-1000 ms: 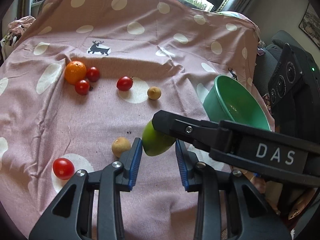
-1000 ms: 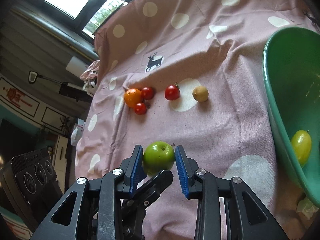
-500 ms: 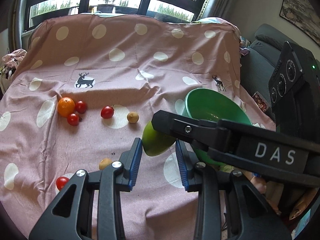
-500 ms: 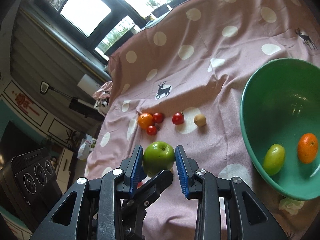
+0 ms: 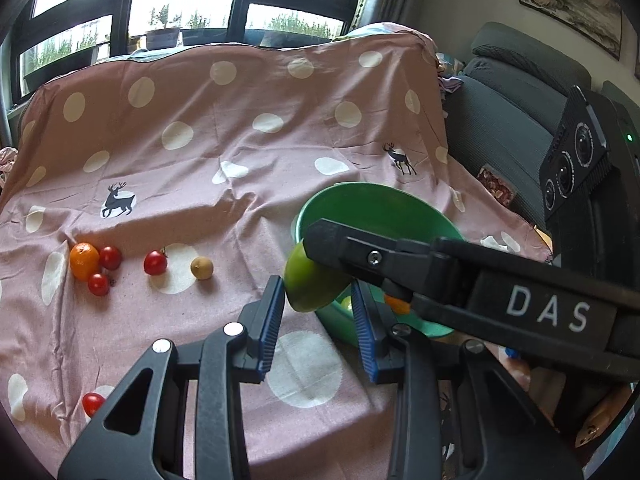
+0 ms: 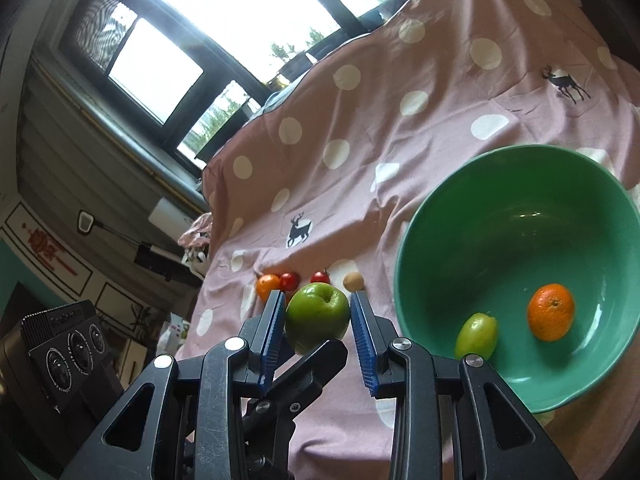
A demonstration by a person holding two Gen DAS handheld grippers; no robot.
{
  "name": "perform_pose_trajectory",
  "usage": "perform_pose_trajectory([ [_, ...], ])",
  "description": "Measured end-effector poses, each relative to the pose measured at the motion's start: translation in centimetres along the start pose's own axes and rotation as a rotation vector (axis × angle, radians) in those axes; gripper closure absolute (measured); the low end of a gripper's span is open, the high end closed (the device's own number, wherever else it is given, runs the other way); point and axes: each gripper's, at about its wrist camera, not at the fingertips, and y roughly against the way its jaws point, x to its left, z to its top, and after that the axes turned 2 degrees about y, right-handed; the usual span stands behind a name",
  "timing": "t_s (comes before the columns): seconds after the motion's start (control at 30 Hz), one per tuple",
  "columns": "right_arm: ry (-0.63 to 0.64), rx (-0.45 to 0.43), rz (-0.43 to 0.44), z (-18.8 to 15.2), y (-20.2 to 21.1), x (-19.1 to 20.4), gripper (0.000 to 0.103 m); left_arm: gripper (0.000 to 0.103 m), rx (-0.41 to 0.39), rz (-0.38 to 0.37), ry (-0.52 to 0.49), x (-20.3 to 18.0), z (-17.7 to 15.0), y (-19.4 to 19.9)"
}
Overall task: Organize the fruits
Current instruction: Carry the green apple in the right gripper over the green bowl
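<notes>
My right gripper (image 6: 318, 316) is shut on a green apple (image 6: 317, 316) and holds it in the air left of the green bowl (image 6: 520, 240). The bowl holds an orange (image 6: 550, 312) and a green oval fruit (image 6: 477, 335). In the left wrist view the apple (image 5: 314, 286) shows ahead of my left gripper (image 5: 318, 308), which is open and empty, with the right gripper's finger crossing over it. On the cloth lie an orange (image 5: 84, 261), several red tomatoes (image 5: 155, 262) and a small brown fruit (image 5: 201, 267).
The pink dotted cloth (image 5: 240, 160) covers the table up to the window. A lone tomato (image 5: 93, 403) lies near the front left. A dark sofa (image 5: 512, 120) stands at the right. A black tracker box (image 6: 64, 352) shows at lower left in the right wrist view.
Both grippers have risen and pulled back, the right one carrying the apple toward the bowl. The bowl's inside and its two fruits have come into view.
</notes>
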Motion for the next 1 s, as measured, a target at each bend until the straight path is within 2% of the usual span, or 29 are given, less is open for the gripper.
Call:
perform_pose_trajectory([
  [0.17, -0.04, -0.037, -0.01, 0.4, 1.2, -1.5, 0.068, 0.069, 0.009, -0.025, -0.034, -1.6, 0.6, -1.0],
  [0.53, -0.104, -0.086, -0.098, 0.7, 2.7, -4.0, 0.068, 0.069, 0.054, -0.106, -0.062, -3.7, 1.0, -3.6],
  [1.0, -0.166, -0.087, -0.17, 0.6, 3.2, -6.4, 0.068, 0.069, 0.117, -0.158, -0.063, -4.8, 1.1, -6.1],
])
